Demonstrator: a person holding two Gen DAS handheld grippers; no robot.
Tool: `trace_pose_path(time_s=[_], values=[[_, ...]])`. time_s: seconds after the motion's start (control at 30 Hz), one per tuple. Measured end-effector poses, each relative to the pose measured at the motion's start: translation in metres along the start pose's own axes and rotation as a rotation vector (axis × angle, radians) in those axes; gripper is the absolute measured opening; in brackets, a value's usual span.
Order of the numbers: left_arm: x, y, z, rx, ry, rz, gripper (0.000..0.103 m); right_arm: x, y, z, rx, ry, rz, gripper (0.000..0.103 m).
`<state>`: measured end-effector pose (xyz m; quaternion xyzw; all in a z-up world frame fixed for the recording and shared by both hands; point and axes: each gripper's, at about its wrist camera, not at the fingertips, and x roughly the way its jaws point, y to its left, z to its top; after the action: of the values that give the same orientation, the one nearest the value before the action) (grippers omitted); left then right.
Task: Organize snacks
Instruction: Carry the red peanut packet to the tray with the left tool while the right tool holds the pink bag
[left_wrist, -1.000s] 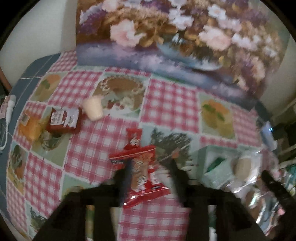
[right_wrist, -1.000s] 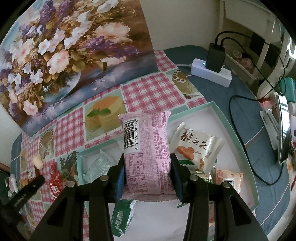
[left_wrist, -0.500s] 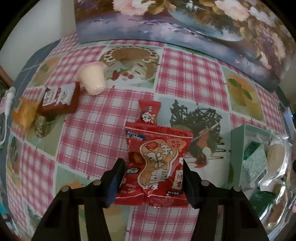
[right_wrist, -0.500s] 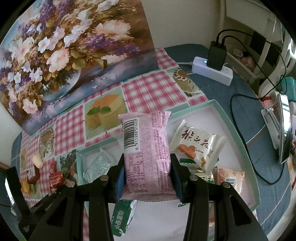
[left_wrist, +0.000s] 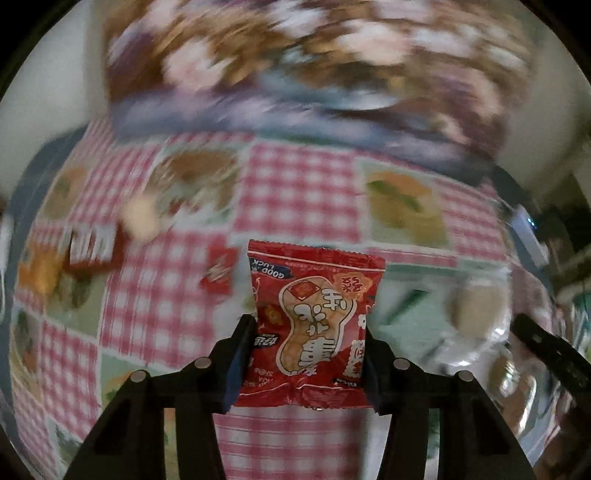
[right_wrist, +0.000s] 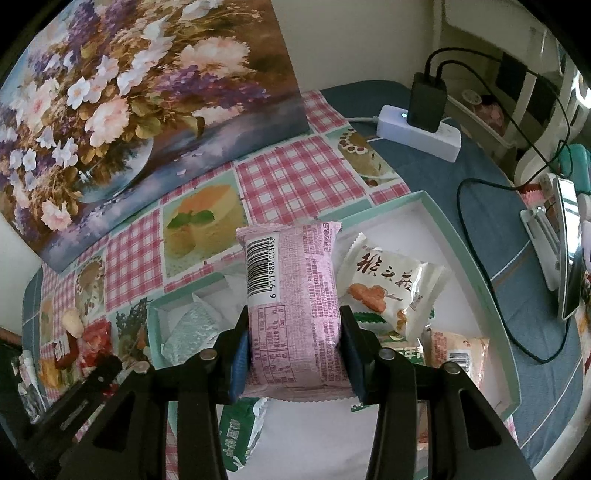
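Both grippers loaded; the tray lies to the left gripper's right.

The left gripper (left_wrist: 308, 354) has its fingers closed on the red peanut packet (left_wrist: 314, 325), long axis running away from them, lifted off the checked surface (left_wrist: 299, 192). The right gripper (right_wrist: 293, 354) clamps the pink packet (right_wrist: 293, 310) directly above the teal-rimmed tray (right_wrist: 476, 266), so it looks nearer to a drop; the red packet must travel rightward.

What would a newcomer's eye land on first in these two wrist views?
Each gripper is clamped on a snack: the left gripper holds a red peanut packet above the checked tablecloth, and the right gripper holds a pink packet over the mint-rimmed tray. Behind stands a large flower painting.
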<state>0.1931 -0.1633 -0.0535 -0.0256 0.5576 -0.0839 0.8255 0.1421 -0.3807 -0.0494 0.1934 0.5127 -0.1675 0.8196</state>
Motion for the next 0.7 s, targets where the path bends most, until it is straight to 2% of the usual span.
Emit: trace_pose_path(time_s=[0.1, 0.17, 0.3, 0.53, 0.7], values=[[-0.005, -0.032, -0.001, 0.108, -0.009, -0.011, 0.054, -0.003, -0.003, 0.001, 0.012, -0.004, 0.001, 0.046], [-0.003, -0.056, -0.004, 0.185, -0.004, 0.008, 0.055, -0.004, -0.005, 0.001, 0.02, -0.007, 0.003, 0.046], [0.02, -0.089, -0.018, 0.292, 0.058, 0.058, 0.055, -0.008, -0.01, 0.002, 0.039, -0.013, 0.001, 0.046], [0.024, -0.113, -0.028, 0.331, 0.09, -0.025, 0.055, -0.009, -0.018, 0.004, 0.069, -0.01, 0.006, 0.046], [0.026, -0.113, -0.024, 0.314, 0.091, -0.018, 0.055, -0.008, -0.024, 0.004, 0.087, -0.002, 0.004, 0.046]])
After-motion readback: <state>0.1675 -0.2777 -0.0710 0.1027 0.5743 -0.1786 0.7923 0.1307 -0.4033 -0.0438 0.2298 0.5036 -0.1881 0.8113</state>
